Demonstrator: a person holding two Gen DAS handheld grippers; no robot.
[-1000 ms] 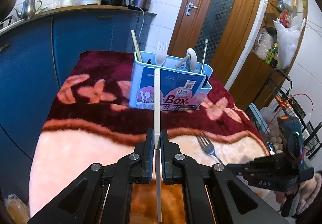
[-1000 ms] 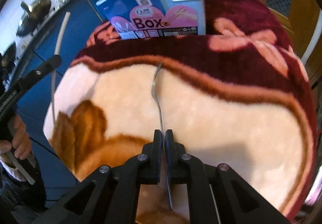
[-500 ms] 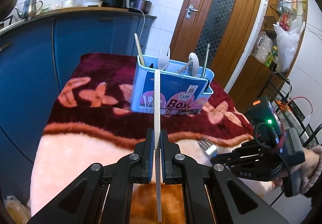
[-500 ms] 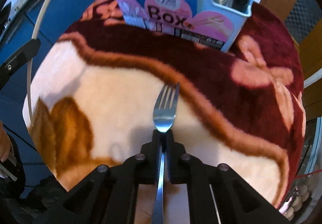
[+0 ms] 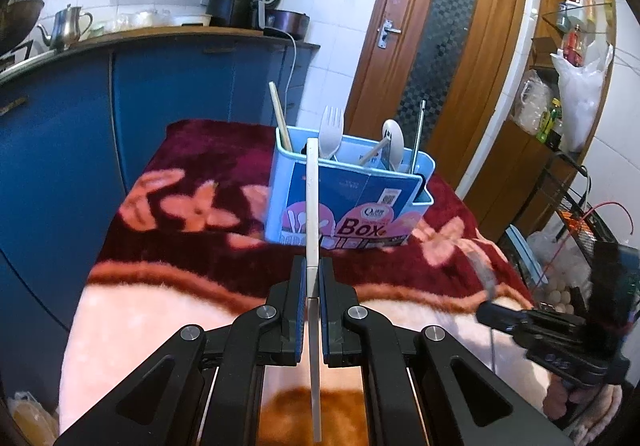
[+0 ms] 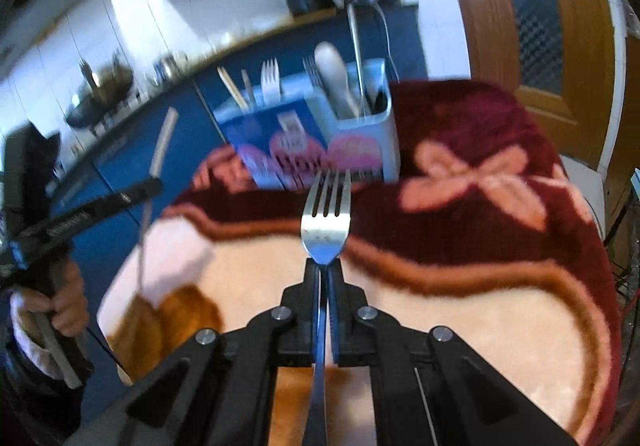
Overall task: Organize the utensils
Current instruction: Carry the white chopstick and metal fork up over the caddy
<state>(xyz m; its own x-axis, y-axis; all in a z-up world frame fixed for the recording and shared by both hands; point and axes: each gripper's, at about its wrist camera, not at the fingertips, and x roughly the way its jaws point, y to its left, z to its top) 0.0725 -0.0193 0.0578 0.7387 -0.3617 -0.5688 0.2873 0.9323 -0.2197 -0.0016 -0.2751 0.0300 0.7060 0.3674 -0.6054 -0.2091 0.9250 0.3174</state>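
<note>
Fork (image 6: pixel 326 224) — clamped in right tool (image 6: pixel 325 272)

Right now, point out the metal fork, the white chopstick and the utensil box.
metal fork (image 6: pixel 325 234), right wrist view, bowl below the tines
white chopstick (image 5: pixel 311 201), left wrist view, mid shaft
utensil box (image 5: pixel 352 201), left wrist view, front wall

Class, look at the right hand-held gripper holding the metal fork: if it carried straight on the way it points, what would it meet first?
Probably the blue utensil box: the fork in the right hand-held gripper aims at its front wall, though blur leaves depth uncertain.
</note>
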